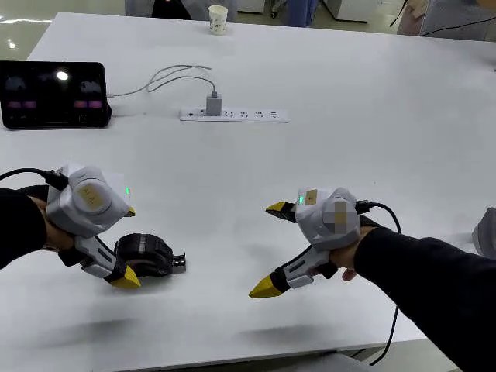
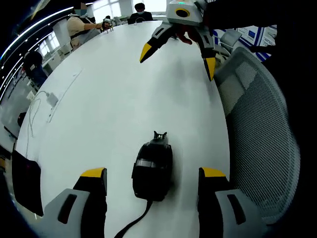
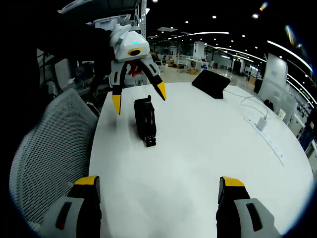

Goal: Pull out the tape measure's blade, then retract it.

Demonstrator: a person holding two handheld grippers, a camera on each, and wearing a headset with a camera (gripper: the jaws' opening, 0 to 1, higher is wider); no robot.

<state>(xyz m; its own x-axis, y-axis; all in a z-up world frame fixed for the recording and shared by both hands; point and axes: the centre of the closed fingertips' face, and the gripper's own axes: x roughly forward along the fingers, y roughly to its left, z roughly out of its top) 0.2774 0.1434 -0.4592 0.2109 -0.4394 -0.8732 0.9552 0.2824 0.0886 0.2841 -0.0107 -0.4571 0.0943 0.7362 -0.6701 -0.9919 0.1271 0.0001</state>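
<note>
Head view has the black tape measure [image 1: 147, 254] resting on the white table [image 1: 325, 139], near the front edge on the person's left. Its hook [image 1: 180, 263] sits at the case mouth and points toward the right gripper. The left gripper [image 1: 128, 244] straddles it with jaws spread wide. In the left gripper view the tape measure lies midway between the two yellow tips with bare table on either side, so nothing is gripped, and a black strap [image 2: 133, 220] trails from the case's rear toward the camera. The right gripper [image 1: 270, 249] is held well apart to the right, facing the tape measure, its jaws also wide apart and empty. The right gripper view shows the tape measure end-on, hook nearest, between the left gripper's tips. Farther back on the table are a power strip [image 1: 232, 115] with a plugged charger [image 1: 213, 102], a dark tablet [image 1: 54, 93] at the left, and a paper cup [image 1: 218, 19] near the far edge. A mesh chair [image 2: 262, 124] stands beside the table.
</note>
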